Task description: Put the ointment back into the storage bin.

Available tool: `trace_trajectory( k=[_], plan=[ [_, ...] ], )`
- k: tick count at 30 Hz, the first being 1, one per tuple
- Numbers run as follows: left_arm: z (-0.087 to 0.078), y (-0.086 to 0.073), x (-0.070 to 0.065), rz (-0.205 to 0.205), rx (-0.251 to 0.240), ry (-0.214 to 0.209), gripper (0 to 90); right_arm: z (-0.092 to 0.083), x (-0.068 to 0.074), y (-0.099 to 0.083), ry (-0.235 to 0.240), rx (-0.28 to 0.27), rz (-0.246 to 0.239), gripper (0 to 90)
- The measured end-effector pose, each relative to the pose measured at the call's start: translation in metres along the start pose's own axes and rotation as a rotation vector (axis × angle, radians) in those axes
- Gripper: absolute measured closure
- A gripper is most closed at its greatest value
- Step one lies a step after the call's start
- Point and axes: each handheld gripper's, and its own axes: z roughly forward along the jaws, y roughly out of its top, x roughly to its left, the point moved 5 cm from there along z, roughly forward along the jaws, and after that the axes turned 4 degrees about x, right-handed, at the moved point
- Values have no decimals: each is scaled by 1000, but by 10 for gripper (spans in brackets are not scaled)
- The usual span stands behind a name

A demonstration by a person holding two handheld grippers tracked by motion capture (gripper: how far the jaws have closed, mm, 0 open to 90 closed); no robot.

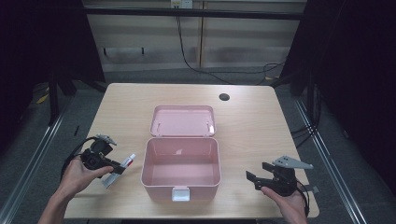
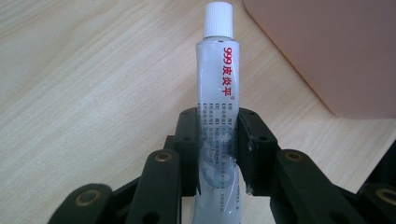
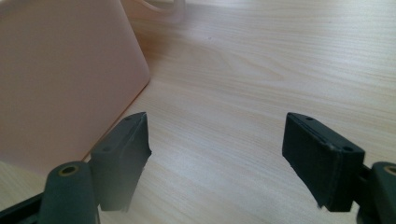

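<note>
**A:** Left of the pink box (image 1: pixel 180 168), near its front corner, I've got the ointment tube (image 2: pixel 218 107) clamped in the left tongs (image 1: pixel 116 169). Where's the grip sitting?

**B:** Pads are on the lower half of the tube body, white cap pointing away from the tongs and towards the box wall. Tube lies low over the table (image 1: pixel 252 121); can't tell if it touches.

**A:** Handling?

**B:** Light, I'd say. Soft-walled, so it'll dent if I squeeze harder, and the glossy skin could slip. Mid-to-lower body is the right hold; the cap end is too narrow and the crimped tail too flat.

**A:** Right tongs (image 1: pixel 259 173)?

**B:** Spread wide, nothing between them, parked right of the box near its front corner. The right gripper view has the box wall at one side and bare wood ahead.

**A:** Box itself?

**B:** Open, lid (image 1: pixel 182 120) folded back behind it, inside looks bare. White latch (image 1: pixel 180 194) hangs at the front.

**A:** Anything in the way?

**B:** Only the box's left wall between tube and cavity, so I'd have to lift over the rim. Dark hole (image 1: pixel 224 97) in the table is well behind the box, no bother.
</note>
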Motion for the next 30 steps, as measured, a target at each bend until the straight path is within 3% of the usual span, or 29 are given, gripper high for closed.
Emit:
trace_trajectory(
  k=[6,9,15,17,26,30],
  plan=[
    [-10,-1,-3,17,-18,1,712,1,0,0,-1,8,-2,216],
    [-14,-2,-6,27,-27,-20,712,1,0,0,0,8,1,216],
    [-19,-1,-8,10,-45,-16,713,2,1,0,2,15,5,214],
    [-22,0,-10,24,-55,-30,713,2,1,0,4,16,5,214],
    [-33,2,-15,57,-52,-42,712,2,1,0,7,17,6,213],
    [-37,3,-17,50,-45,-34,712,2,1,0,8,16,7,213]
  ],
)
